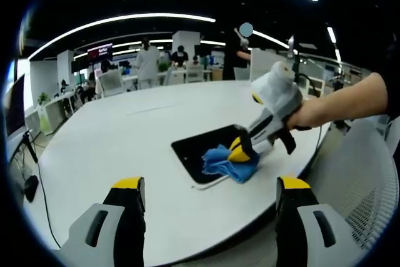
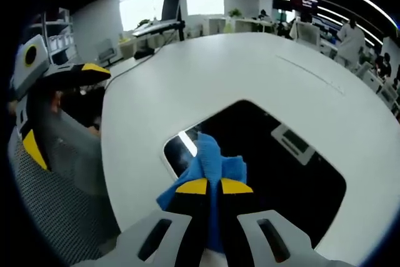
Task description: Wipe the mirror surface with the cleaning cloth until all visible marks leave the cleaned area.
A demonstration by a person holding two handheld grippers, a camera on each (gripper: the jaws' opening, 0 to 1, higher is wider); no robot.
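Two jaws of the left gripper (image 1: 209,192) stand spread at six o'clock, holding nothing, above the white table (image 1: 112,136). Bare tabletop rings the dark mirror (image 1: 203,148). At three o'clock the right gripper (image 2: 214,186) pinches the blue cloth (image 2: 209,164) onto the mirror's near corner. Office desks sit behind.

Right gripper (image 2: 214,187) with jaws closed on a blue cloth (image 2: 209,164), cloth pressed on the near corner of a dark mirror (image 2: 275,161), mirror lying flat on a white table (image 2: 250,67), left gripper (image 2: 59,82) at the left edge, beside a mesh chair (image 2: 56,198)
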